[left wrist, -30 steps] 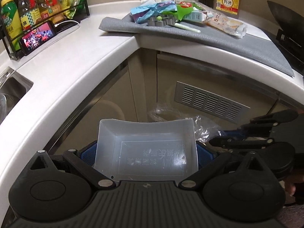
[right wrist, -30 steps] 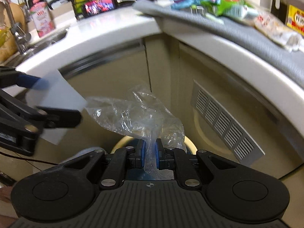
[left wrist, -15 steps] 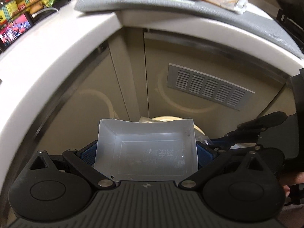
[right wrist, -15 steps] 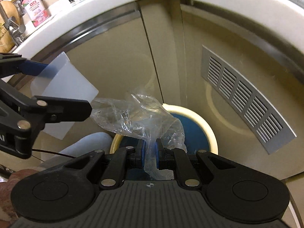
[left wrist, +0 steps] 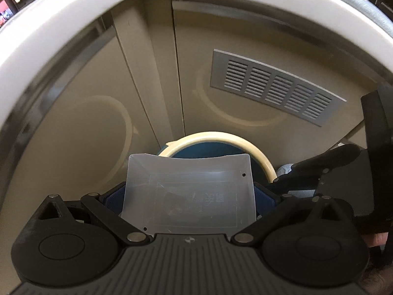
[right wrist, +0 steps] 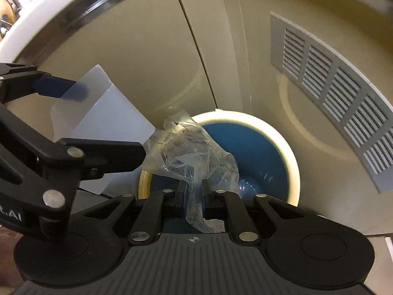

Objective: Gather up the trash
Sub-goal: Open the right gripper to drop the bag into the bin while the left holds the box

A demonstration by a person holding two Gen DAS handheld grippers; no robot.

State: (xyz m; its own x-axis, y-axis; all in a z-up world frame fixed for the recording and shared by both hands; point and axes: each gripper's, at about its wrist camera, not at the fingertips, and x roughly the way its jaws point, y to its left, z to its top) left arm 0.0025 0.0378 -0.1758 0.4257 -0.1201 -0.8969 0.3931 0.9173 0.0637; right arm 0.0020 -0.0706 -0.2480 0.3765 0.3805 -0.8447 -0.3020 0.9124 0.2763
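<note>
Right fingers: right gripper (right wrist: 194, 196) pinched narrow on crumpled clear plastic bag (right wrist: 189, 152), bag bulging above the blue pads.
Left fingers: left gripper (left wrist: 189, 194) spread wide, clamping translucent white rectangular plastic tray (left wrist: 189, 191) by its two side walls; also seen at left of right view (right wrist: 105, 127).
Bin: round blue trash bin with cream rim (right wrist: 292, 152) on floor, directly below both items.
Backdrop: beige cabinet doors, grey louvred vent panel (left wrist: 275, 87), white table edge (left wrist: 49, 27) above.
</note>
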